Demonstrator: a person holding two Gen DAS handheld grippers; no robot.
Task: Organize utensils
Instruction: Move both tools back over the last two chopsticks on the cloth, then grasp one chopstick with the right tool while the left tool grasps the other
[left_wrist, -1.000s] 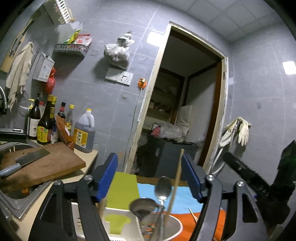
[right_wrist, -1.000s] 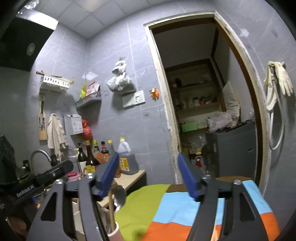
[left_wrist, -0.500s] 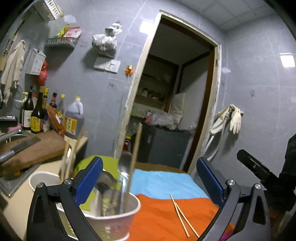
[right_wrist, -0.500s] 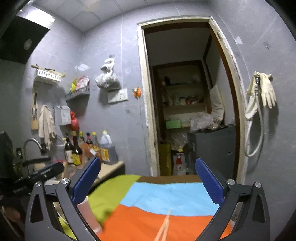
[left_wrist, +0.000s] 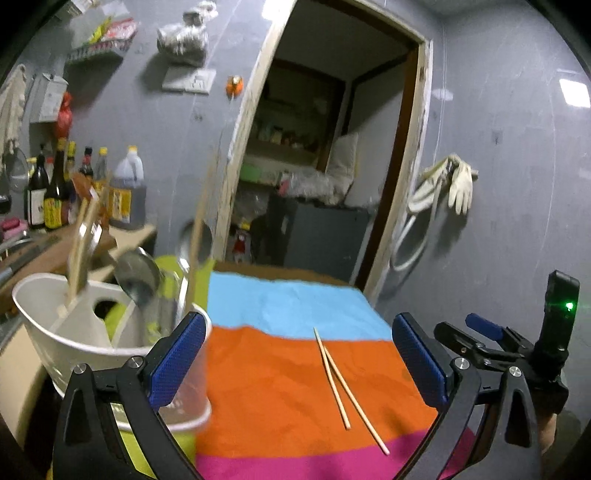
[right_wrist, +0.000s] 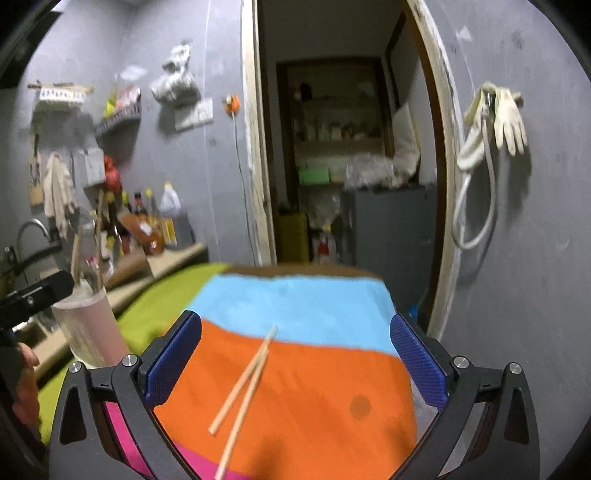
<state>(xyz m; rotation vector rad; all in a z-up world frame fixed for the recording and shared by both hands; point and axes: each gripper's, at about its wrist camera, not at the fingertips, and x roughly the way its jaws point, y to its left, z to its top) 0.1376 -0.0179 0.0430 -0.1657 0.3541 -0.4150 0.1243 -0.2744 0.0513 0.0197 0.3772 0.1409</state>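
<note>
Two wooden chopsticks (left_wrist: 341, 380) lie crossed on the orange stripe of a striped cloth (left_wrist: 266, 376); the right wrist view shows the chopsticks (right_wrist: 243, 384) too. At the left stands a white utensil holder (left_wrist: 55, 328) with a metal ladle (left_wrist: 138, 275), chopsticks and a spoon in it; the holder (right_wrist: 92, 328) also shows in the right wrist view. My left gripper (left_wrist: 295, 360) is open with nothing between its blue pads, the holder beside its left finger. My right gripper (right_wrist: 293, 363) is open above the loose chopsticks and also appears as the gripper (left_wrist: 491, 339) at the right edge.
A counter at the left carries sauce bottles (left_wrist: 51, 192), a big oil jug (left_wrist: 125, 192) and a wooden cutting board (left_wrist: 44, 251). Behind the cloth, a doorway (right_wrist: 343, 166) opens onto a storeroom. Rubber gloves and a hose (right_wrist: 491, 122) hang on the right wall.
Both grippers have opened wide and dropped lower. The views have swung right, so the utensil holder now sits at the left and the loose chopsticks on the cloth have come into view.
</note>
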